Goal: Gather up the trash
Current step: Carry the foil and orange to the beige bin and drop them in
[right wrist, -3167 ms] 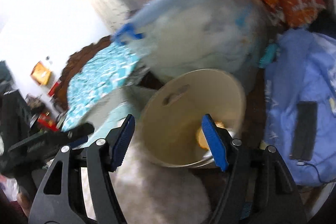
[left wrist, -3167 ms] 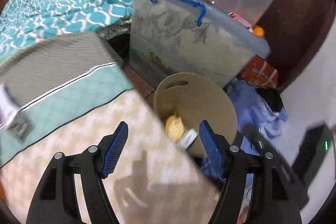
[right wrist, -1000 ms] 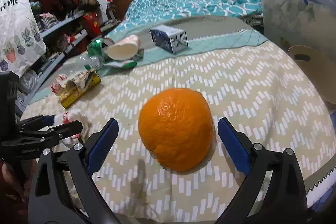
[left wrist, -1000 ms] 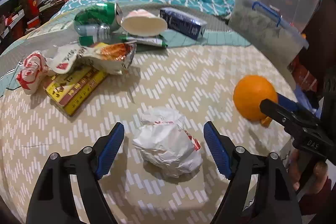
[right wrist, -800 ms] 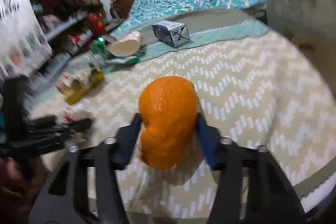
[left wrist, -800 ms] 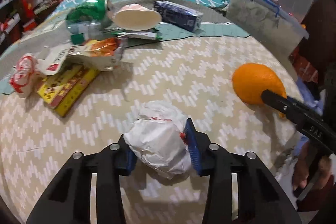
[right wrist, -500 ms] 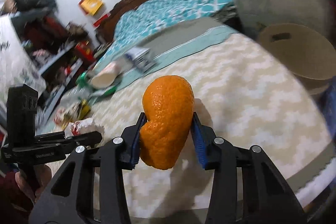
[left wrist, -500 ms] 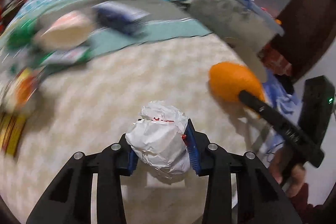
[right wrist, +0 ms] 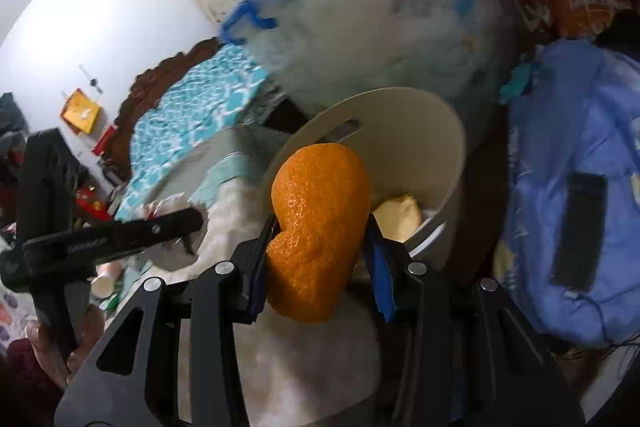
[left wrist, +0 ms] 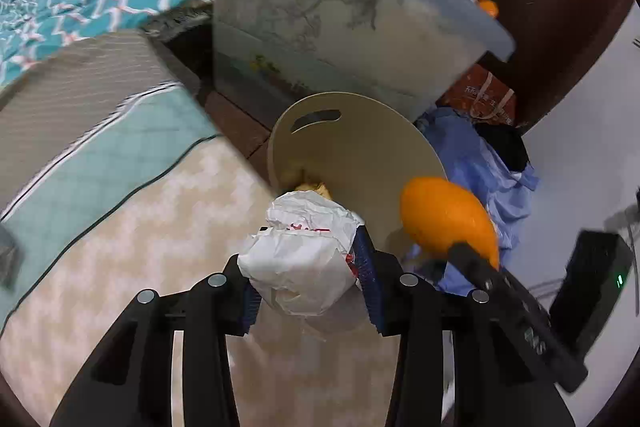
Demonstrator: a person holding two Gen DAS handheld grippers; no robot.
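My left gripper (left wrist: 306, 269) holds a crumpled white wrapper (left wrist: 300, 259) with red print over the edge of the chevron-covered bed. Its jaws are opening slightly, with the pads still against the wrapper. The beige trash bin (left wrist: 360, 131) stands on the floor just beyond it, with yellowish trash (right wrist: 400, 215) inside. My right gripper (right wrist: 320, 227) is shut on an orange (right wrist: 320, 211), squeezed out of shape, in front of the bin's opening (right wrist: 420, 123). In the left wrist view the orange (left wrist: 444, 223) hangs to the right of the wrapper, near the bin's rim.
A large translucent storage box (left wrist: 340, 39) with a blue handle stands right behind the bin. Blue clothing (left wrist: 480, 163) lies on the floor to its right, and a black device (left wrist: 592, 275) beside that. The bed (left wrist: 140, 227) fills the left side.
Both grippers closed, the left on the wrapper and the right on the orange, lifted them off the bed and swung them across to the bin beside it.
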